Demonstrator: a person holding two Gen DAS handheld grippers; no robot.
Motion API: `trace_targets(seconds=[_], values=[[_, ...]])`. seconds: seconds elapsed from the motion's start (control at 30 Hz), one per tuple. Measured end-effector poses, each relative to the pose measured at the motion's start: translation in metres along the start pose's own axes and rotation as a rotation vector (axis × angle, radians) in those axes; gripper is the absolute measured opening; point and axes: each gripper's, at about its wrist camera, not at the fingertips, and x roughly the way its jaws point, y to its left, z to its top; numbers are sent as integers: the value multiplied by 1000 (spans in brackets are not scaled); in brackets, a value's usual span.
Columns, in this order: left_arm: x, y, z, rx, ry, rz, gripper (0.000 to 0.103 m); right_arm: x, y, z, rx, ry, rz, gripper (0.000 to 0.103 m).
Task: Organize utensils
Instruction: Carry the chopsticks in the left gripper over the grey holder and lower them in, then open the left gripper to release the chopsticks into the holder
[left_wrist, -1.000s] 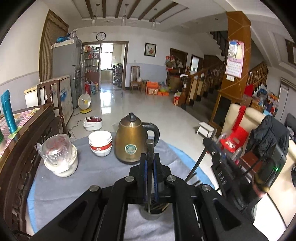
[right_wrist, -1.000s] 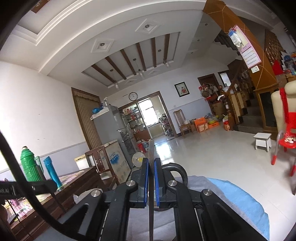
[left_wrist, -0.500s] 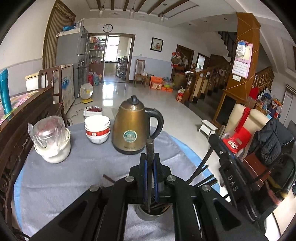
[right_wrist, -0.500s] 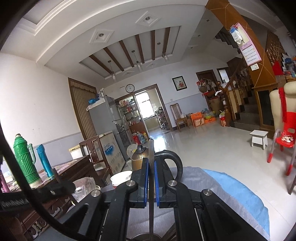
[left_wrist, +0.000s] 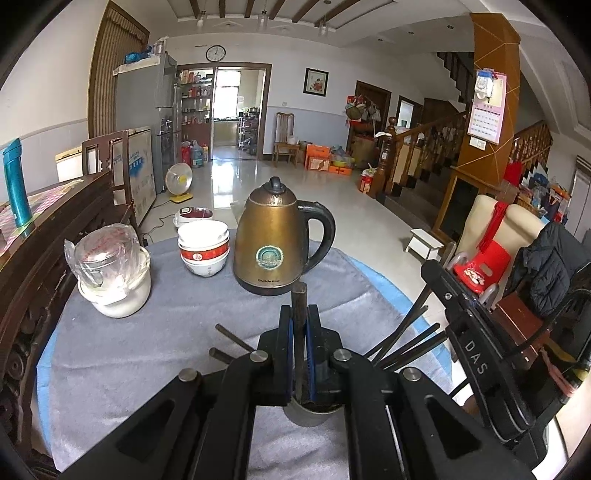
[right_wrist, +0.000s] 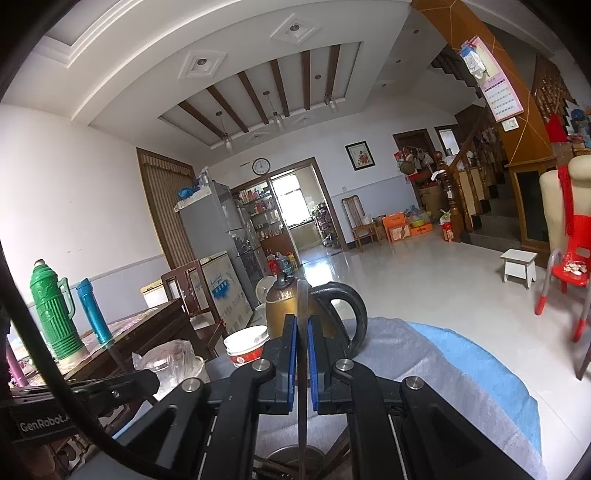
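Both units are showing the same build: matte black plastic frame, two angled linkage arms per side with triangular cut-outs. Left gripper (left_wrist: 300, 332) is carrying blue pad strips on the inner faces of its fingers (left_wrist: 284, 343), silver round-head screws at the pivots, four showing. Right gripper (right_wrist: 302, 350) is matching it: blue pads, same four silver screws, same black arms. Seen from the left wrist view, the right unit's black body is showing white "DAS" lettering and a small screw. From the right wrist view, the left unit is reading "GenRobot.A" in white, and a black cable is looping across the left edge.
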Motion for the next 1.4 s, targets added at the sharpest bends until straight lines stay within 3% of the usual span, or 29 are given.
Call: trace_targets(seconds=[1.4], values=[[-13, 15, -28, 18, 42, 68, 13, -12, 15, -22, -18, 64, 51, 9]])
